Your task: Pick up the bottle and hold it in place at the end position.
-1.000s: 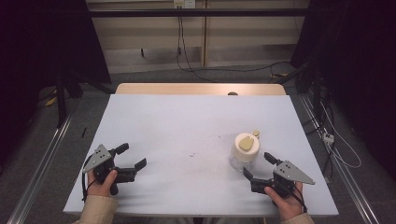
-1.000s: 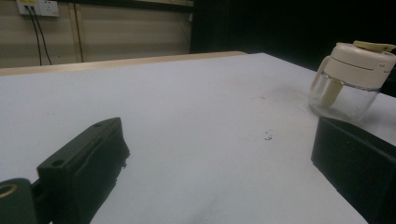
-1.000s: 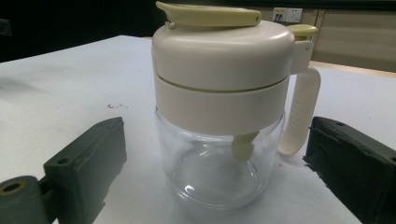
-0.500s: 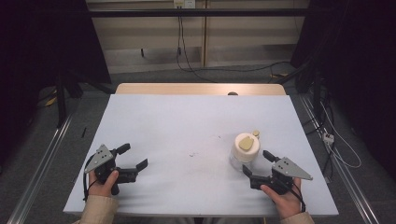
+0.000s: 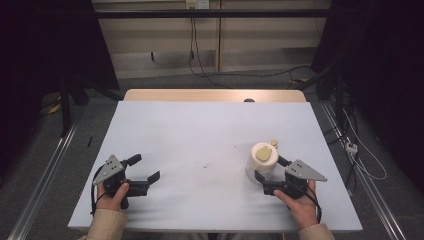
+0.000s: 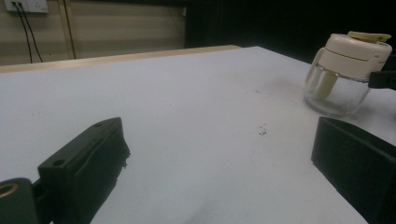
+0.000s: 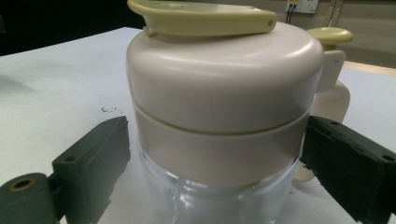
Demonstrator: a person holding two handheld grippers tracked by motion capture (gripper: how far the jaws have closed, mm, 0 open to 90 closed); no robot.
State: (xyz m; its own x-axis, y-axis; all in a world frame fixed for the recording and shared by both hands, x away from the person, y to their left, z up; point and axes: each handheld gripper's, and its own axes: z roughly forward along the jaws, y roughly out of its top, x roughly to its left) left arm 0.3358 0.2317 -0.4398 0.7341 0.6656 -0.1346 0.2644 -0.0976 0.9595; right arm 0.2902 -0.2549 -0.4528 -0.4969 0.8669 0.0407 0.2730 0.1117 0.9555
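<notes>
On the worktop, right of centre, a glass jar stands between the open right gripper's jaws; contact unclear, base cropped. Left gripper open, empty.

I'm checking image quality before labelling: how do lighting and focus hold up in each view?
High view: table evenly lit, surroundings dark. Left gripper view: dim, jar fairly sharp, the near jaws soft. Right gripper view: the jar's cream lid close and clear, with soft glare; glass below it hazy, the jaws slightly blurred.
</notes>
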